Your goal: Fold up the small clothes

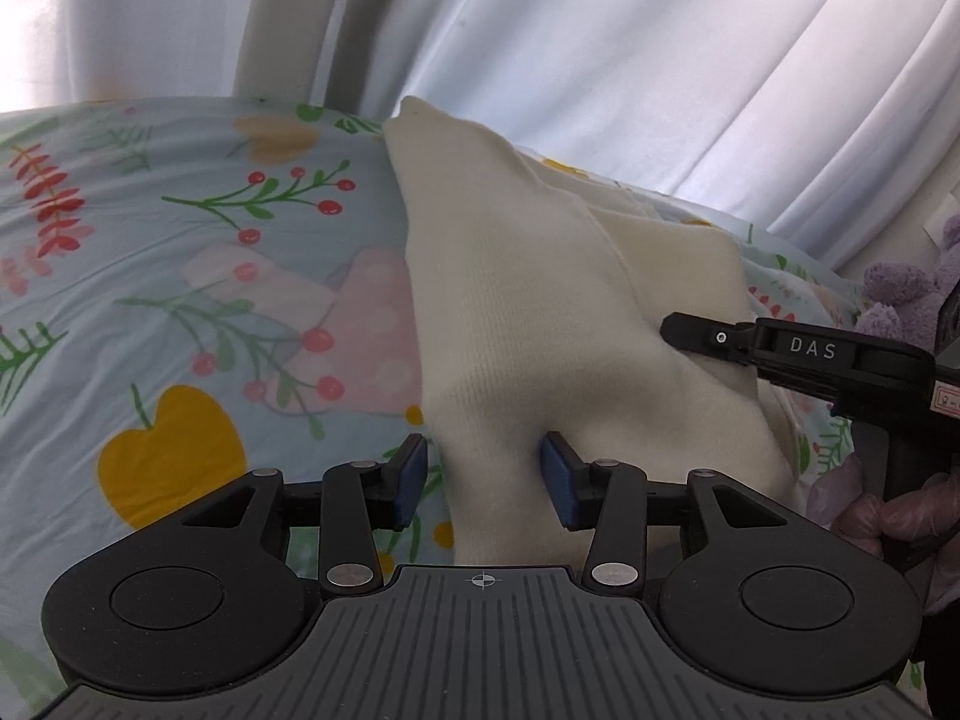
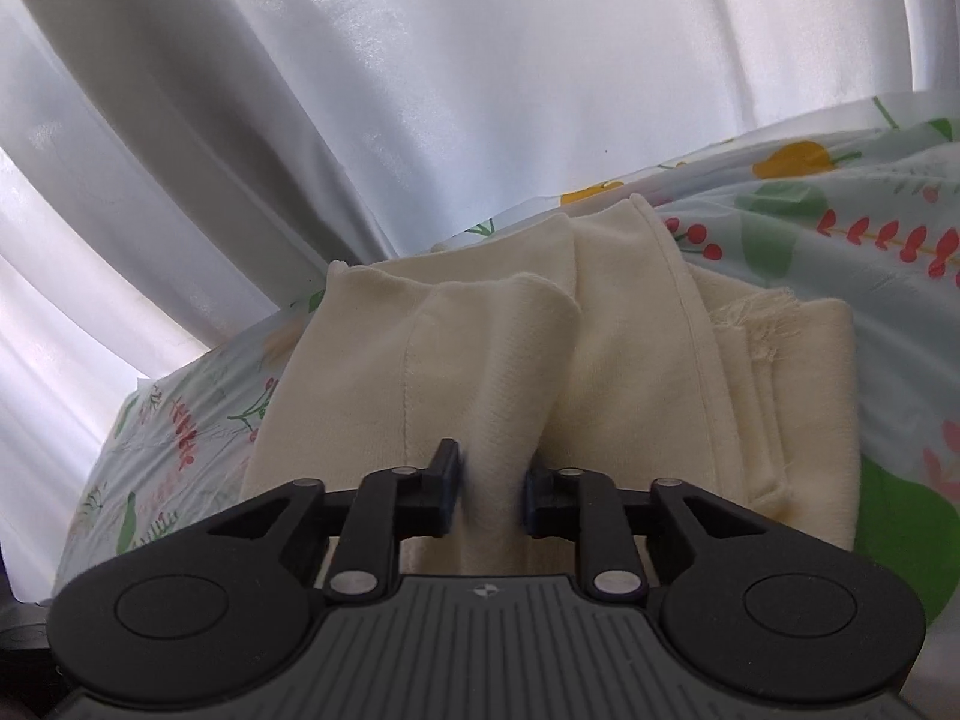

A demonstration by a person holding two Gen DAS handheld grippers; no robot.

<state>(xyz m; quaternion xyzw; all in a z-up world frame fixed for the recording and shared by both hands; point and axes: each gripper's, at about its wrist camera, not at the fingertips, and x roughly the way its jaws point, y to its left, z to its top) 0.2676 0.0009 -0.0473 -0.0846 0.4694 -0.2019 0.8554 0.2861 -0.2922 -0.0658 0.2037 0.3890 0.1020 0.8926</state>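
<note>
1. My left gripper (image 1: 485, 480): jaws apart, cream cloth (image 1: 540, 312) between them; the right pad seems to touch it, the left stands clear.
2. My right gripper (image 2: 491, 495): jaws clamped on a pinched ridge of the same cloth.
3. Beyond the jaws the cloth lies bunched on the bed (image 1: 150, 240).
4. Risk: with only one firm grip, pulling may drag the layers askew or slip the fold.
5. Count: one cloth, two grippers, one purple plush toy (image 1: 900, 294) right of the left jaws.
</note>
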